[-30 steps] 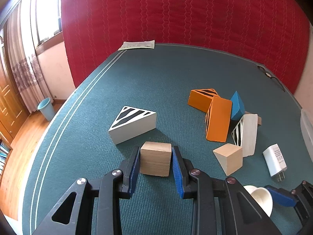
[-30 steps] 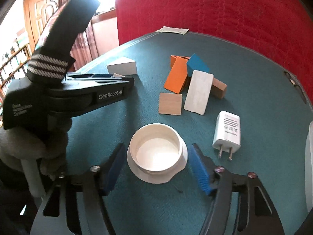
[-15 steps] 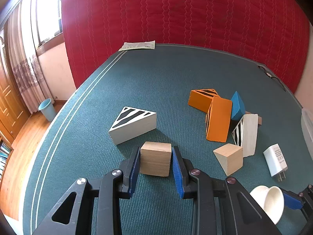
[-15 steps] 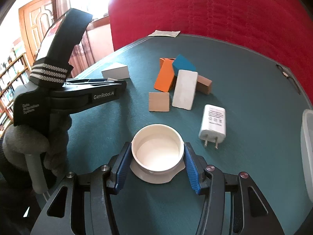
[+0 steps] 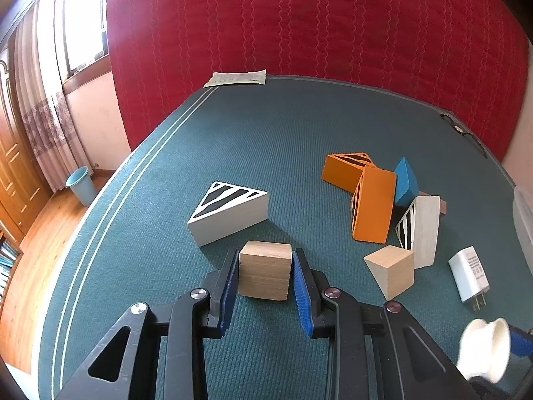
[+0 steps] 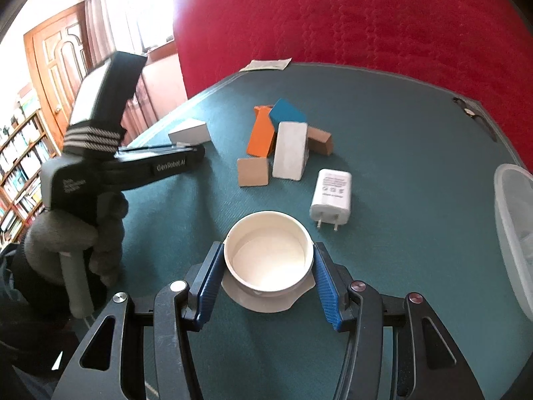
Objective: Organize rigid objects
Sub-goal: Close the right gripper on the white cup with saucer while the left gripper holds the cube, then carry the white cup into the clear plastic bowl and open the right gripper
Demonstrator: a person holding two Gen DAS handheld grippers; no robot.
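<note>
My left gripper (image 5: 265, 275) is clamped on a plain wooden cube (image 5: 265, 270); both blue pads press flat against its opposite side faces, and the cube sits at the level of the green tabletop (image 5: 266, 140). Just beyond the cube lies a white wedge with black stripes (image 5: 230, 213), apart from my fingers. To the right of it is a loose cluster: two orange striped wedges (image 5: 373, 203), one leaning on the other, a blue wedge (image 5: 404, 181) behind them, a white striped block (image 5: 421, 231) standing on edge, and a plain wooden wedge (image 5: 391, 271) in front, touching the white block. A white charger plug (image 5: 469, 273) lies just beside that cluster, prongs toward me. My right gripper (image 6: 268, 275) has just closed its jaws further, and its blue pads now pinch the rim of a white round cup (image 6: 269, 255) on both sides; the cup's flared base shows below the pads, and whether it touches the tabletop I cannot tell. From the right wrist view, a gloved hand (image 6: 73, 236) carries the left gripper at the left, and a clear plastic container (image 6: 514, 233) stands at the right edge of the table. A folded paper (image 5: 238, 78) lies at the far edge, against the red backdrop (image 5: 299, 23).
</note>
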